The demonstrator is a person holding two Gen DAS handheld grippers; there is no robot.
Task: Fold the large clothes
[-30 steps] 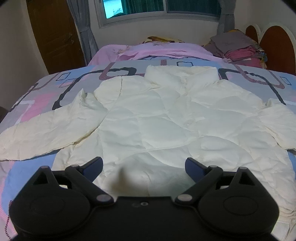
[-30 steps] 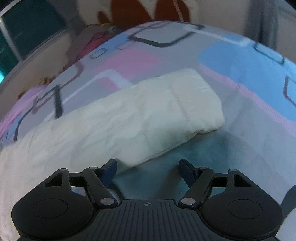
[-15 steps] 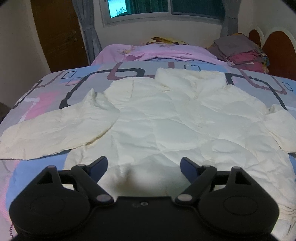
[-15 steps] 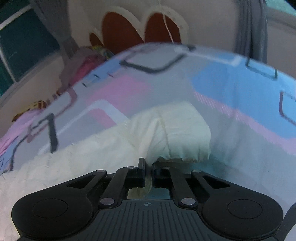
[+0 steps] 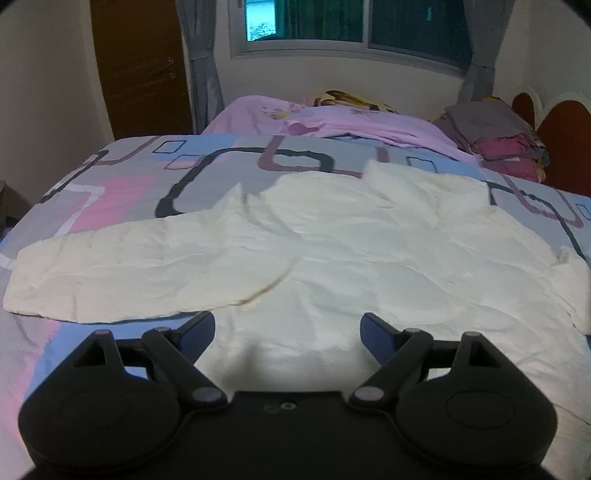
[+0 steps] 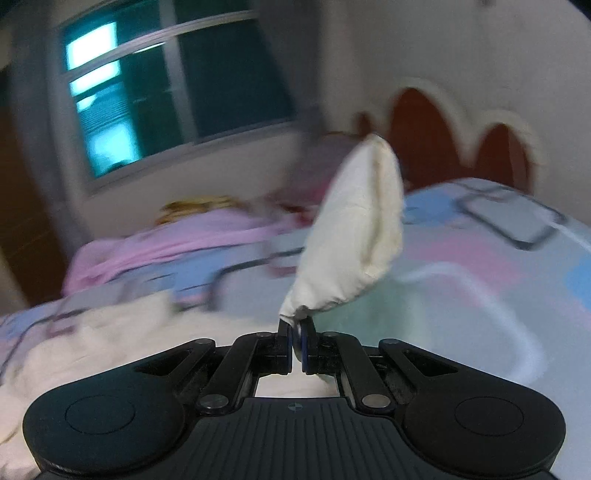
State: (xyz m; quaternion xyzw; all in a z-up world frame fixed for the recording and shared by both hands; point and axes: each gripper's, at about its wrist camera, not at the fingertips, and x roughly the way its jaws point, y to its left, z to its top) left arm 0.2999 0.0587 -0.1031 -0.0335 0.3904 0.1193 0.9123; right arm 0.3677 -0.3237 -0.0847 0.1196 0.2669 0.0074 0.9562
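Note:
A cream padded jacket (image 5: 332,258) lies spread flat on the patterned bedspread (image 5: 122,195), collar toward the far side. Its left sleeve (image 5: 129,273) stretches out to the left. My left gripper (image 5: 287,326) hovers open over the jacket's near hem, nothing between its fingers. In the blurred right wrist view, my right gripper (image 6: 296,325) is shut on the end of the jacket's other sleeve (image 6: 354,236), which stands lifted above the bed. The jacket's body (image 6: 92,339) shows pale at lower left there.
A pink blanket (image 5: 332,118) and a stack of folded clothes (image 5: 495,133) lie at the far side of the bed. A red-brown headboard (image 6: 424,136) stands on the right, a window (image 5: 354,22) and a dark wooden door (image 5: 144,70) behind.
My right gripper closed on the sleeve end and swung it up off the bed, turning toward the window. My left gripper shifted left along the hem, its jaws slightly narrower.

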